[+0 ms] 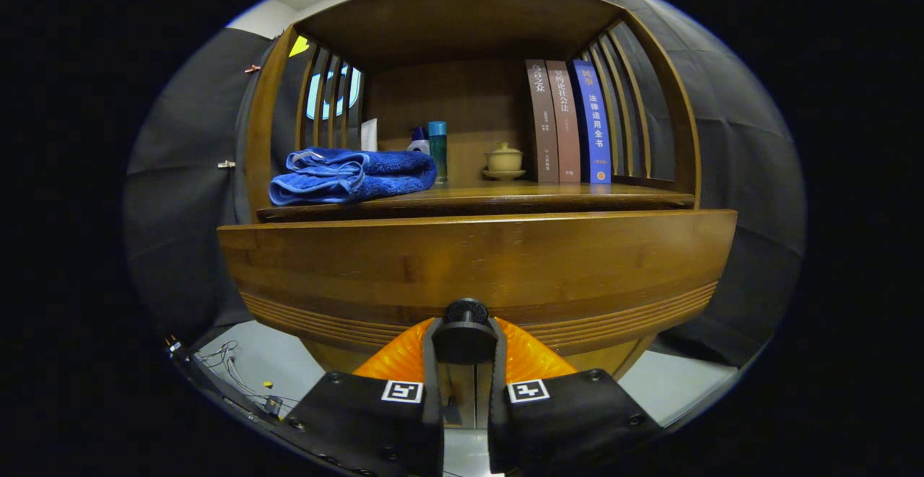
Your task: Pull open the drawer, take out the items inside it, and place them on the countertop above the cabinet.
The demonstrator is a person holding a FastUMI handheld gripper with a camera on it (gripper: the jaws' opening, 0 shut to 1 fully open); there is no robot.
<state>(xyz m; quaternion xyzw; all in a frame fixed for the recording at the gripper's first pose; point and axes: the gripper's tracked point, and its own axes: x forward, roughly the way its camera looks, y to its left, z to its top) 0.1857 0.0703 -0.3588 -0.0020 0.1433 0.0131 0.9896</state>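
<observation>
A wooden cabinet stands right in front of me, its drawer front (476, 260) a wide curved panel with grooved lines along the bottom. A dark round knob (465, 312) sits at the lower middle of that panel. My gripper (465, 340) is shut on the knob, one finger on each side of it. The drawer's inside is hidden behind the panel. Above the drawer lies the countertop (520, 194), with a folded blue towel (350, 174) on its left part.
On the countertop stand a white tube (369, 134), a teal bottle (437, 149) with a small spray bottle (418, 141) beside it, a lidded tea bowl (504, 159) and three upright books (570, 122). Slatted wooden sides and a roof enclose the shelf. Cables (231, 369) lie on the floor at left.
</observation>
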